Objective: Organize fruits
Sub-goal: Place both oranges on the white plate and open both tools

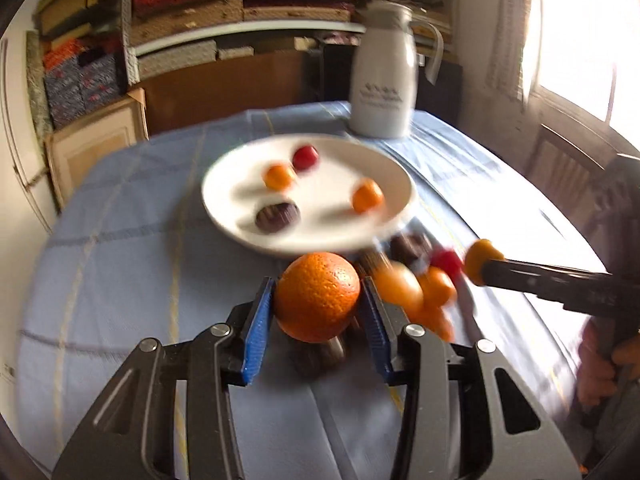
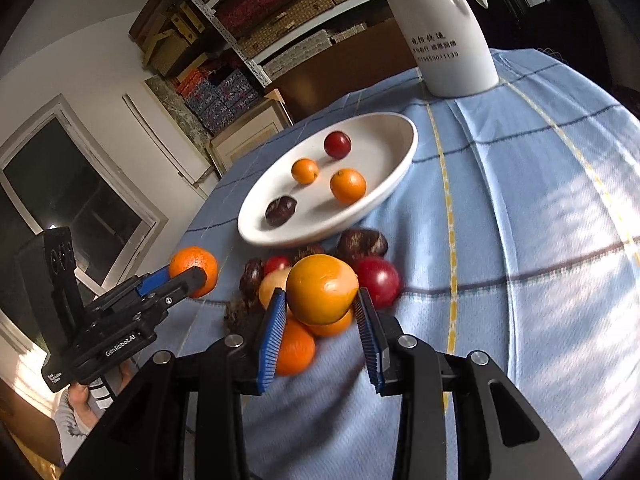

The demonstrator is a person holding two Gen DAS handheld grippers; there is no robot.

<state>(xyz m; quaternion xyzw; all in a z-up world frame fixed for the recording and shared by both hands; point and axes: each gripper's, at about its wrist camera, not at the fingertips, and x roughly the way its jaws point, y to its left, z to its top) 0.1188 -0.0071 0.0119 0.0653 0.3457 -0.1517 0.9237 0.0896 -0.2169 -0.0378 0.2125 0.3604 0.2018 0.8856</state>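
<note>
Left gripper (image 1: 318, 300): my blue pads clamp a large orange (image 1: 317, 297) at lower centre of the left wrist view, lifted above the blue checked tablecloth (image 1: 120, 264).
Right gripper (image 2: 322, 308): my pads grip a yellow-orange fruit (image 2: 321, 288) at lower centre of the right wrist view, above the fruit pile (image 2: 360, 264).
Fruit pile: oranges, red plums and dark chestnut-like pieces lie on the cloth just below the plate's near rim.
White plate (image 2: 384, 200): centre of frame, holding a red plum (image 2: 337, 144), two small oranges (image 2: 347, 185) and one dark piece (image 2: 280, 209), all apart from each other.
White jug (image 2: 444, 40): upright, upper right, beyond the plate.
Shelves (image 2: 256, 8): stacked boxes, top of frame.
Left wrist view: blurred.
</note>
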